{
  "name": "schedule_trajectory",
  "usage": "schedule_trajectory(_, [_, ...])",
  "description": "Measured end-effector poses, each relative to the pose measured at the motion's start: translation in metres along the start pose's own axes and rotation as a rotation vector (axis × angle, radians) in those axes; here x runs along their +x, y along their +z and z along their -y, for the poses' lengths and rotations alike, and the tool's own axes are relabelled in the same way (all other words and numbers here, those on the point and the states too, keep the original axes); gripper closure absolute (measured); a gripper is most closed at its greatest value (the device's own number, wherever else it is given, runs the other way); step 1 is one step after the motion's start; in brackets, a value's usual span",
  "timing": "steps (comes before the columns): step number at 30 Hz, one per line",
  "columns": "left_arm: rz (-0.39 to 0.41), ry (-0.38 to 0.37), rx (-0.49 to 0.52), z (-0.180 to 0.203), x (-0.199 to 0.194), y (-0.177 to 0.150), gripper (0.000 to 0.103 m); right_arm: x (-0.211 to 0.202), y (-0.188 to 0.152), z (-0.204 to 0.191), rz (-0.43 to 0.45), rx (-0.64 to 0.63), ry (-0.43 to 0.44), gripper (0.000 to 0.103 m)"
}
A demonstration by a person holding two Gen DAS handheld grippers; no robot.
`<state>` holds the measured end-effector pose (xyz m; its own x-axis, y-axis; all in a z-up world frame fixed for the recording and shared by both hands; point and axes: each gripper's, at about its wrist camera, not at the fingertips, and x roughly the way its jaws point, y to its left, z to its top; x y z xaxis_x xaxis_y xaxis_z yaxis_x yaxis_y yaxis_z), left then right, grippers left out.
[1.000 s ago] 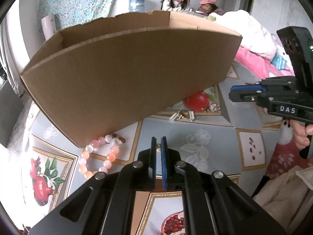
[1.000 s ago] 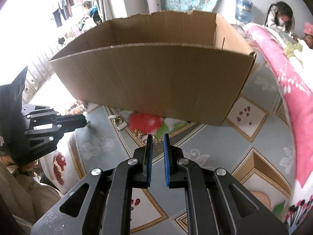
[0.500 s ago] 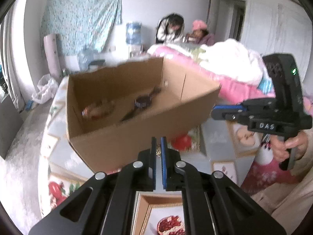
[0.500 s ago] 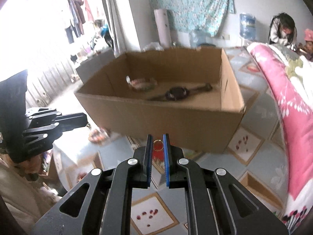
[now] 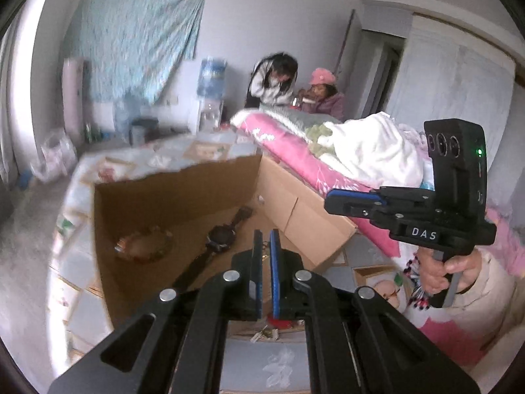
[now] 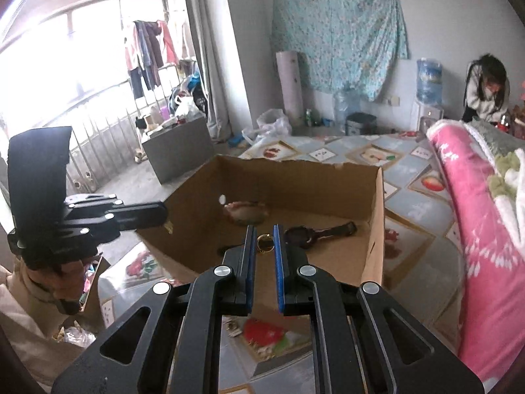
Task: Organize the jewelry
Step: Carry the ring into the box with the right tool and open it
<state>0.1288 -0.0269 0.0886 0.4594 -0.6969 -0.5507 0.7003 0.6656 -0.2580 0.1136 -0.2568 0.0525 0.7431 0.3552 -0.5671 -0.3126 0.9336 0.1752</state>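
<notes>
Now | cardboard box [image 6: 374,256]: watch [image 6: 315,233], bracelet [image 6: 246,211] | right gripper [image 6: 264,246] pinches gold ring [image 6: 265,242] | left gripper [image 5: 265,249] closed, held item unclear

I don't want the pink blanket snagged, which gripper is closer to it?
Right. The right gripper is beside the pink blanket; the left gripper is across the cardboard box from it.

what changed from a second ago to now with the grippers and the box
Both grippers rose: a second ago they faced the cardboard box's outer wall, now they look down into it at the watch and bracelet. Unchanged: right gripper holds the gold ring, left gripper stays shut on something small.
</notes>
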Motion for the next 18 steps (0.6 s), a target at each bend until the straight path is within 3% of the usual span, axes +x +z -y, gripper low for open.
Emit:
schedule_trajectory(11, [-0.282,-0.028,-0.186,-0.038,0.103,0.007,0.099,0.086,0.012,0.033,-0.278,-0.072,-0.061,0.094])
schedule_trajectory(18, [-0.356,0.010,-0.253,-0.048,0.121,0.007,0.098,0.097,0.014,0.032,-0.309,-0.133,-0.076,0.092])
